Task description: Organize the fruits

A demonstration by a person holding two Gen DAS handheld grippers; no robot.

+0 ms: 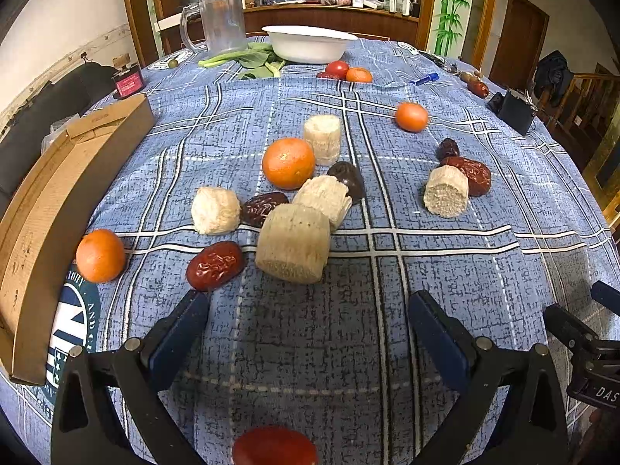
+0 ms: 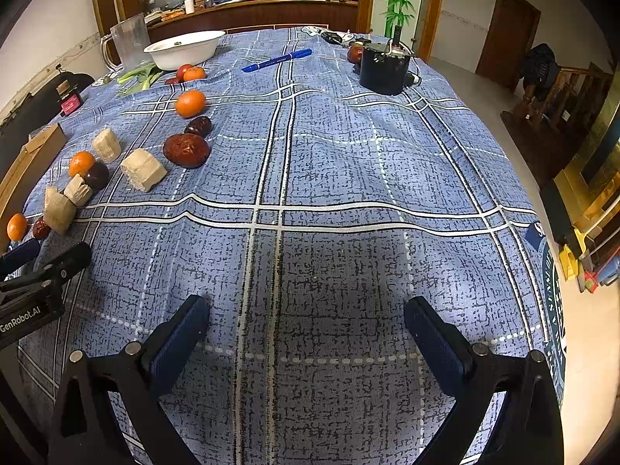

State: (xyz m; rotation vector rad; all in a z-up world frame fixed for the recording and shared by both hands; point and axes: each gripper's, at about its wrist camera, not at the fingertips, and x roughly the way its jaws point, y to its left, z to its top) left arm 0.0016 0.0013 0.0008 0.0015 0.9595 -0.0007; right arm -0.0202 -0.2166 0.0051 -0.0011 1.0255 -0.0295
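Fruits lie scattered on the table (image 1: 445, 271), whose blue cloth is woven and crossed by white-and-black plaid lines. From the left: a cardboard box (image 1: 42, 209) with stiff brown walls along the table's edge; beside it a smooth round tangerine (image 1: 100, 256); then a glossy, wrinkled red date (image 1: 215, 266), its long axis slanting up to the right. Next a fibrous pale cane chunk (image 1: 293, 243), a short cylinder tipped on its side with its cut end facing near-left. Behind it sit a larger dimpled tangerine (image 1: 288, 163) and an upright cane piece (image 1: 322, 138). Farther right, another cane chunk (image 1: 446, 192) leans against a dark red date (image 1: 474, 173) lying crosswise. A white bowl (image 1: 310, 43) stands at the far edge.

The left tongs (image 1: 308, 312) gape wide over bare cloth, gripping nothing. The right tongs (image 2: 306, 314) are likewise wide and empty.
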